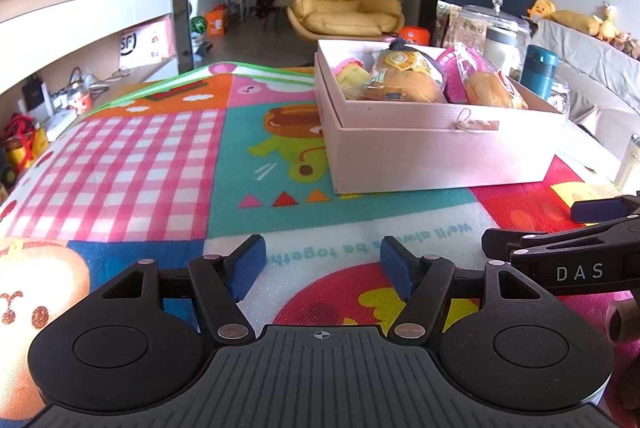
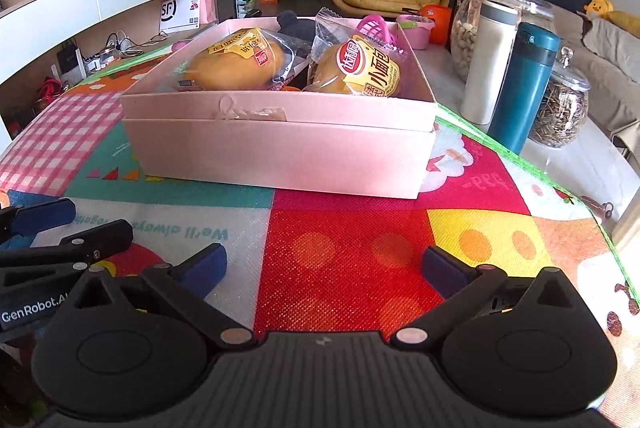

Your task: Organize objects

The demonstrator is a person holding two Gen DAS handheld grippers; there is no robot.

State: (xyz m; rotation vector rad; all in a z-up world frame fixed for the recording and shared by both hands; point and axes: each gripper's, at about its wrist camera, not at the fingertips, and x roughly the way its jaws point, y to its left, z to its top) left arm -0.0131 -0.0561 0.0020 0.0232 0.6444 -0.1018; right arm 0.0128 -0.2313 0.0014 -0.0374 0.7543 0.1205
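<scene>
From my left gripper [image 1: 323,264], jaws half spread on nothing, I see the pink box [image 1: 436,155] sitting ahead on the worktop's colourful mat [image 1: 160,147]. The two wrapped bread buns [image 2: 236,61] inside look light, squashy and crinkly-slick, so I'd pinch a sealed wrapper end or cradle one across its middle gently. My right gripper [image 2: 324,264] hovers with jaws spread wide, empty.
</scene>
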